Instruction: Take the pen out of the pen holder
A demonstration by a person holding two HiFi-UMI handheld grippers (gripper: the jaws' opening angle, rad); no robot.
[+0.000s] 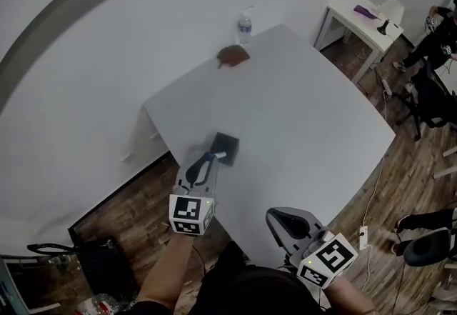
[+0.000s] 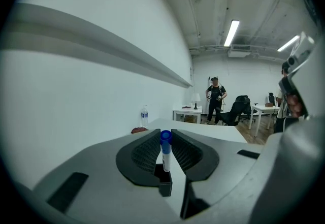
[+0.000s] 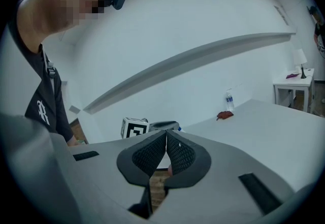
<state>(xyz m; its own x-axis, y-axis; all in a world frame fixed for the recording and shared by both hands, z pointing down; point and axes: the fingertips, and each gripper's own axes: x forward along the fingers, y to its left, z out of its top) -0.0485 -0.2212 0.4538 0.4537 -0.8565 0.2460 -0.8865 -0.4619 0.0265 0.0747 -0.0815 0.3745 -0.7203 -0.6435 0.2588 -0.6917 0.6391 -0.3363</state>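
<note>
A small black square pen holder [image 1: 228,145] stands near the front left corner of the white table [image 1: 307,113]. A white pen with a blue cap [image 1: 214,157] stands in it. My left gripper [image 1: 207,161] is shut on the pen at its capped upper end. In the left gripper view the pen [image 2: 166,151] rises from the holder [image 2: 163,178] between the two pads, with the left gripper [image 2: 165,142] closed around it. My right gripper [image 1: 282,224] hangs at the table's near edge, shut and holding nothing; in its own view the right gripper [image 3: 166,149] has its pads touching.
A water bottle [image 1: 245,26] and a brown crumpled object [image 1: 233,55] sit at the table's far corner. A small white side table [image 1: 360,21] stands at the back right, with a person [image 1: 439,35] and office chairs beyond. A black bag [image 1: 107,263] lies on the wooden floor at the left.
</note>
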